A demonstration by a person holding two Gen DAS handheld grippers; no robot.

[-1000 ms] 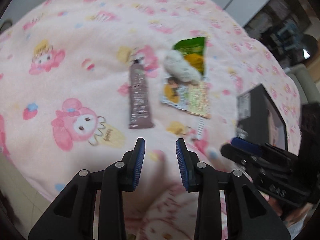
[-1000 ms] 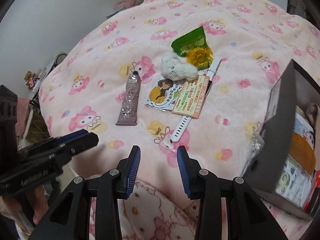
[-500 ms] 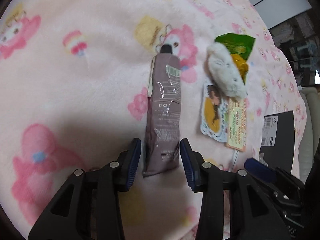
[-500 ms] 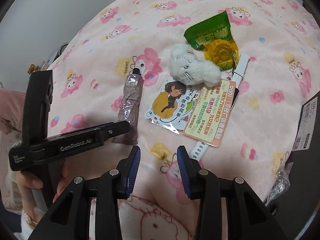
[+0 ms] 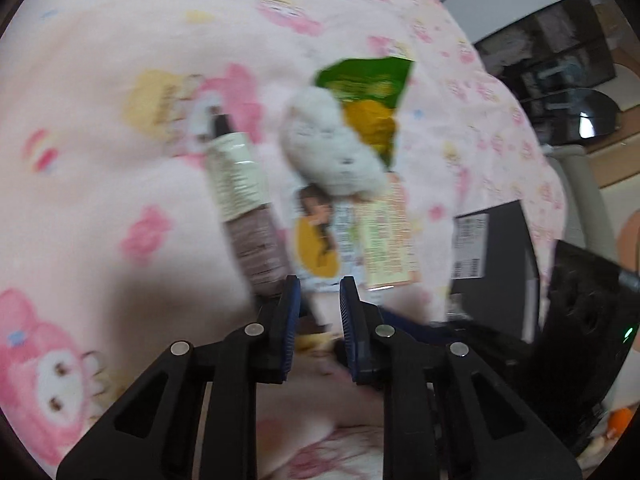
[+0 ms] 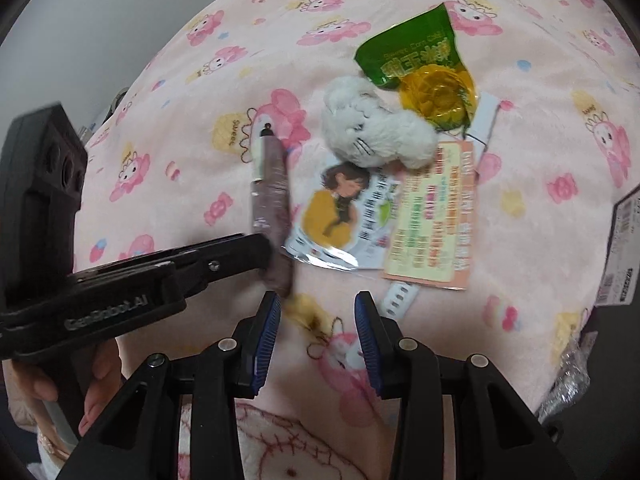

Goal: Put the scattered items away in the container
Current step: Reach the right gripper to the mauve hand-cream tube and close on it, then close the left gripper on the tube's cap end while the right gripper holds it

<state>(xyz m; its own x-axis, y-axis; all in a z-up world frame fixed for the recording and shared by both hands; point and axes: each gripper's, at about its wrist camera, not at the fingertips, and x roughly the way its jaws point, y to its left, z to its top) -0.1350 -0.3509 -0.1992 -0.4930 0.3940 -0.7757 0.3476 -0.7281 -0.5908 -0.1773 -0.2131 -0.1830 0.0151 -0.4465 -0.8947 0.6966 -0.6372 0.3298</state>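
Starting first pickup, nothing from visible pile binned yet. Left gripper point(image 5: 319, 292) jaws closing, narrow gap; brown squeeze tube point(image 5: 248, 208) end beside its finger, no grip visible. Right gripper point(image 6: 318, 312) half-open, opening, empty. White plush toy point(image 6: 372, 132), green snack packet point(image 6: 408, 52), printed card packets point(image 6: 400, 216) on pink blanket point(image 6: 200, 120); dark box point(image 5: 504, 248) near.

A pink blanket point(image 6: 400, 8) printed with cartoon rabbits and sweets covers the whole surface. Near the middle of the right wrist view lie a brown tube point(image 6: 270, 196), a white plush toy point(image 6: 372, 128), a green and yellow snack packet point(image 6: 424, 64), an illustrated sachet point(image 6: 344, 216) and a peach printed card point(image 6: 434, 216), which overlap. A white strap point(image 6: 400, 298) pokes out below the card. A dark box point(image 5: 496, 248) sits at the right of the left wrist view.
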